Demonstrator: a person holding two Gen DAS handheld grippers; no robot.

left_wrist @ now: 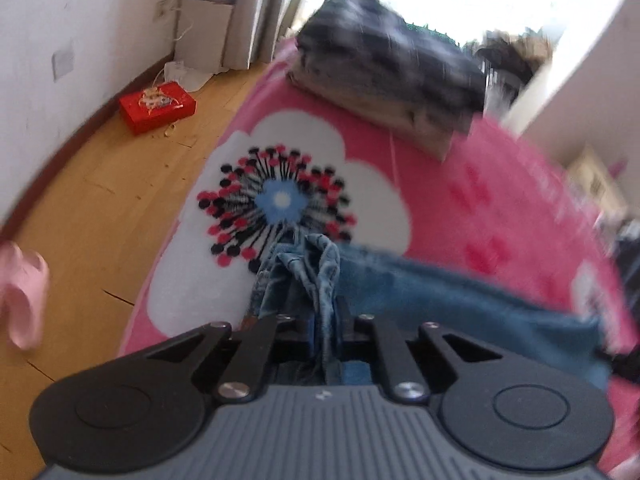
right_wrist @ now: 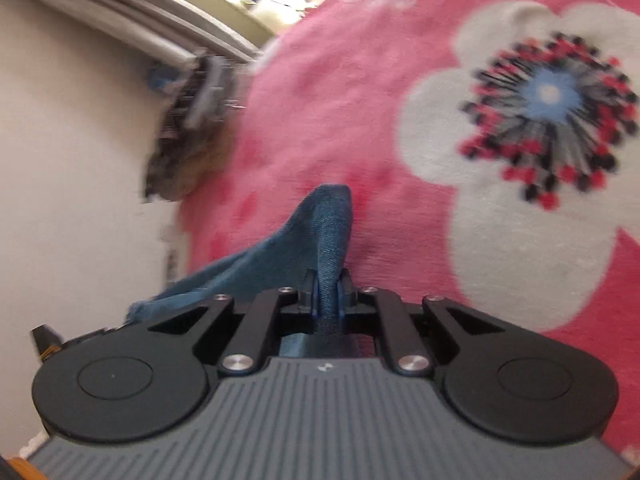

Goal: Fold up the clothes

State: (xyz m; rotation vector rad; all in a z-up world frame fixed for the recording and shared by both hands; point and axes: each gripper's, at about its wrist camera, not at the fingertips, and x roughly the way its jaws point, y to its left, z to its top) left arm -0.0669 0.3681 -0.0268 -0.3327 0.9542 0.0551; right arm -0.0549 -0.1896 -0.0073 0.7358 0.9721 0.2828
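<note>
We are pinching the jeans tight in both the left hand-held gripper and right hand-held gripper, and should lift evenly.

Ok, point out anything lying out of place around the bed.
A red box sits on the wooden floor by the wall, with crumpled white paper and small scraps beside it. A pink slipper lies on the floor too. On the pink blanket, a dark folded pile looks tidy.
</note>
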